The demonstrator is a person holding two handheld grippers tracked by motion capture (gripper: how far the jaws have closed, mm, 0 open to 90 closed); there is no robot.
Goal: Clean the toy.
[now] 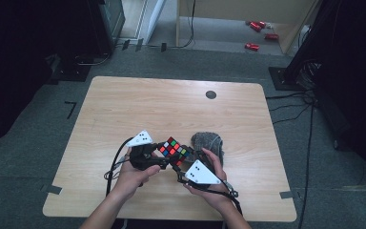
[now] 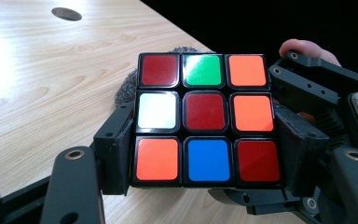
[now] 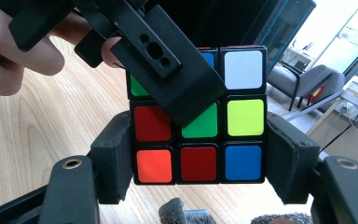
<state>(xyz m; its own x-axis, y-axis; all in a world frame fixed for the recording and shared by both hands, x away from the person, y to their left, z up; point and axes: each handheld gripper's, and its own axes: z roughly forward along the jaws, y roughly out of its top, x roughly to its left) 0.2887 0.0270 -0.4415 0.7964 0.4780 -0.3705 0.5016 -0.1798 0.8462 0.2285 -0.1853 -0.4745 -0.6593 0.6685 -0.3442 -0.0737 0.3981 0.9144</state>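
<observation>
My left tongs [image 2: 205,163] and right tongs [image 3: 200,168] are both clamped on the puzzle cube [image 1: 172,150], held clear above the table [image 1: 124,109] just in front of the grey fuzzy cloth [image 1: 208,141]. To turn a layer cleanly, I judge one pair should brace the lower rows while the other twists squarely. Beyond the cloth lies the round cable hole [image 1: 211,94].

A lab or office: grey carpet, floor cables [image 1: 290,107], waiting chair [image 3: 303,79].
</observation>
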